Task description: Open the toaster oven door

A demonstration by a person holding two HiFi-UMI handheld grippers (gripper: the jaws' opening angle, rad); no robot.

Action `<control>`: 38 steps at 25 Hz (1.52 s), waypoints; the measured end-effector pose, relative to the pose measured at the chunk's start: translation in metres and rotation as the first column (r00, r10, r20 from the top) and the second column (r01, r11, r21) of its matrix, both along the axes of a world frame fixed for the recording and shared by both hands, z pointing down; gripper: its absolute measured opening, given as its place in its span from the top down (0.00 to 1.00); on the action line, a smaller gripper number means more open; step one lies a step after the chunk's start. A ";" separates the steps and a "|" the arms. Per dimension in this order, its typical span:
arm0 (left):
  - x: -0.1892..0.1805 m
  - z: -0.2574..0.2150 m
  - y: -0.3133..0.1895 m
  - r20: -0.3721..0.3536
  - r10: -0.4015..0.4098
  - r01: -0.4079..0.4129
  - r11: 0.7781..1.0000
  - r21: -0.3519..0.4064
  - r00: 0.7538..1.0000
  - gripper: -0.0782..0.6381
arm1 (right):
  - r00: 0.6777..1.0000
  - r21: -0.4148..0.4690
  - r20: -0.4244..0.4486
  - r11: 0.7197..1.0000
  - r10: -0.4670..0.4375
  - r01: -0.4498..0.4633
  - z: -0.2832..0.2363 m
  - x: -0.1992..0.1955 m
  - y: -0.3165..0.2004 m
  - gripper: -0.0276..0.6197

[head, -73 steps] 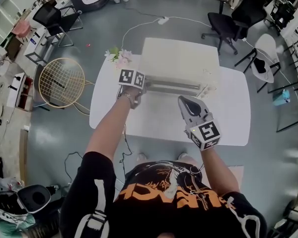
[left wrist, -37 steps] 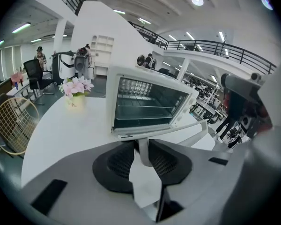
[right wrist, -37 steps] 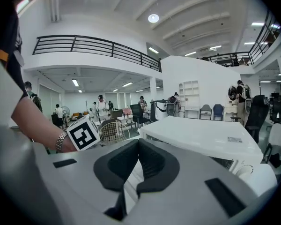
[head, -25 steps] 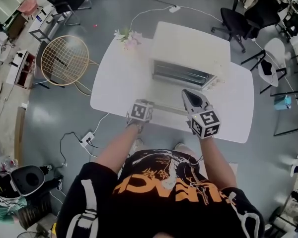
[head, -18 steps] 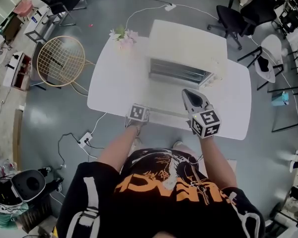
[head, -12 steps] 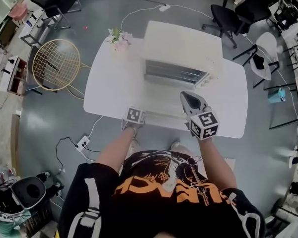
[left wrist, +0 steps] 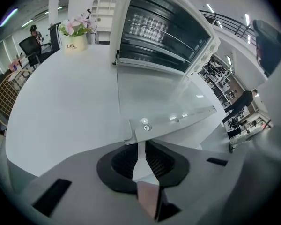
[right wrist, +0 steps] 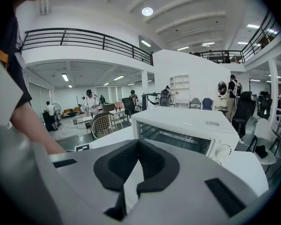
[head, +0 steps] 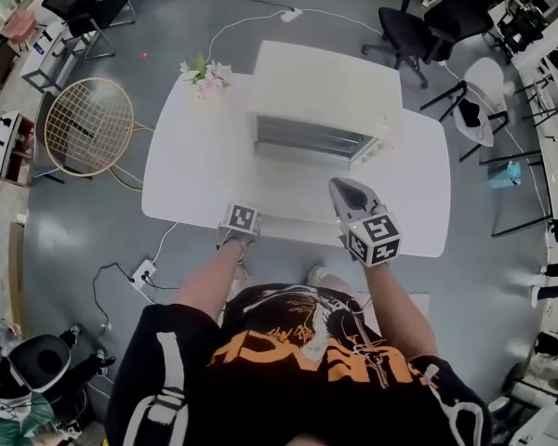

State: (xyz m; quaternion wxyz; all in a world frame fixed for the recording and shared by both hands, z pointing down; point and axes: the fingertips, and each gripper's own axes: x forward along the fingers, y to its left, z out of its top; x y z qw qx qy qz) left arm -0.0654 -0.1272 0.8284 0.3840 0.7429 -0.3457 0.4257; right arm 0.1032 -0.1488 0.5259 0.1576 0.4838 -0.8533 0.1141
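Note:
The white toaster oven point(head: 325, 91) stands at the back of the white table point(head: 186, 175). Its glass door point(head: 302, 193) lies folded down flat toward me, and the racks inside show point(left wrist: 164, 27). My left gripper point(left wrist: 141, 146) sits just short of the door's near left corner point(left wrist: 145, 125). Its jaws are closing, with a thin gap left and nothing between them. My right gripper point(head: 344, 189) hovers over the door's right side. In the right gripper view its jaws point(right wrist: 133, 168) are closed together and empty, pointing at the oven point(right wrist: 182, 130).
A small flower pot point(head: 203, 74) stands at the table's far left corner. On the floor to the left is a round wire chair point(head: 86, 126). Black office chairs point(head: 405, 35) stand behind the table, and a power strip with its cable point(head: 141, 272) lies near my feet.
In the earliest frame the door was shut with my left gripper up at its top edge. Now the door lies flat and the left gripper is back at the table's near edge. The right gripper has barely moved.

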 end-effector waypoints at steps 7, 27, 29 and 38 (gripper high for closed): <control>0.003 0.014 0.005 0.025 0.045 -0.044 0.998 -0.051 0.999 0.83 | 1.000 0.001 0.002 1.000 -0.005 0.005 0.000 0.003 -0.002 0.94; -0.006 -0.167 -0.020 -0.209 0.011 0.102 0.845 0.525 0.978 0.82 | 0.999 0.011 0.044 1.000 -0.017 0.017 0.000 0.002 -0.016 0.94; 0.008 -0.199 -0.025 -0.256 0.045 0.116 0.807 0.579 0.966 0.83 | 0.999 0.016 0.049 1.000 -0.015 0.014 -0.003 0.002 -0.017 0.94; 0.051 -0.337 -0.018 -0.438 0.206 0.223 0.632 0.742 0.875 0.85 | 0.996 0.068 0.088 0.998 -0.014 0.008 -0.031 0.003 -0.006 0.94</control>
